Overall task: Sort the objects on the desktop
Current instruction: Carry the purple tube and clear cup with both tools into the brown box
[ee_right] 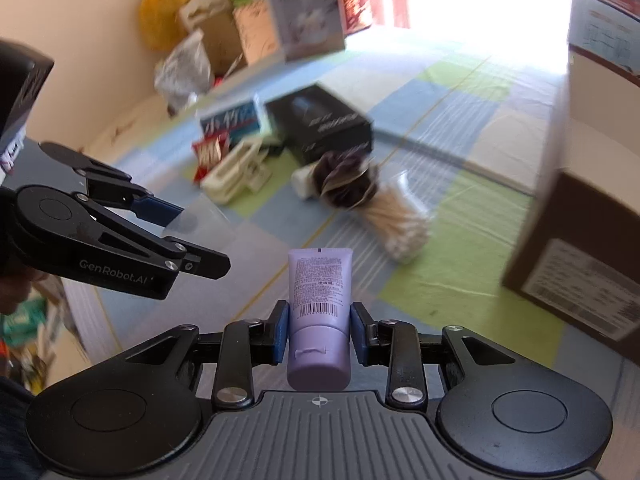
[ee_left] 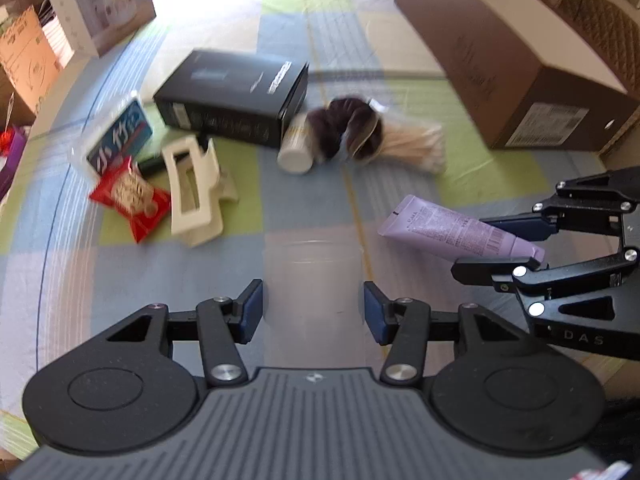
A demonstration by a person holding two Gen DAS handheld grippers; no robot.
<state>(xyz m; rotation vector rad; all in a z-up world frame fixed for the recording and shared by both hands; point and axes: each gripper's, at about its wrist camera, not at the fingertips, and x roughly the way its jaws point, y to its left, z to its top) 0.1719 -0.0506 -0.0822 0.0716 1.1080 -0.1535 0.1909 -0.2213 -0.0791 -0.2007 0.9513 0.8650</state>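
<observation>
My right gripper [ee_right: 319,320] is shut on a lilac tube [ee_right: 320,280] near its cap end, barcode side up; the left wrist view shows the same tube [ee_left: 452,228] lifted off the cloth in that gripper [ee_left: 476,246]. My left gripper [ee_left: 313,304] holds a clear, see-through container [ee_left: 312,264] between its blue pads, and its walls reach both pads. From the right wrist view, the left gripper [ee_right: 200,240] hangs at the left, with the clear container [ee_right: 204,216] faint at its tips. Both views are blurred.
On the checked cloth lie a black box [ee_left: 236,92], a white claw clip [ee_left: 192,192], a red snack packet [ee_left: 128,196], a blue tissue pack [ee_left: 120,132], a dark scrunchie [ee_left: 344,128], cotton swabs [ee_left: 412,144] and a white bottle [ee_left: 298,148]. A brown carton [ee_left: 500,48] stands at the right.
</observation>
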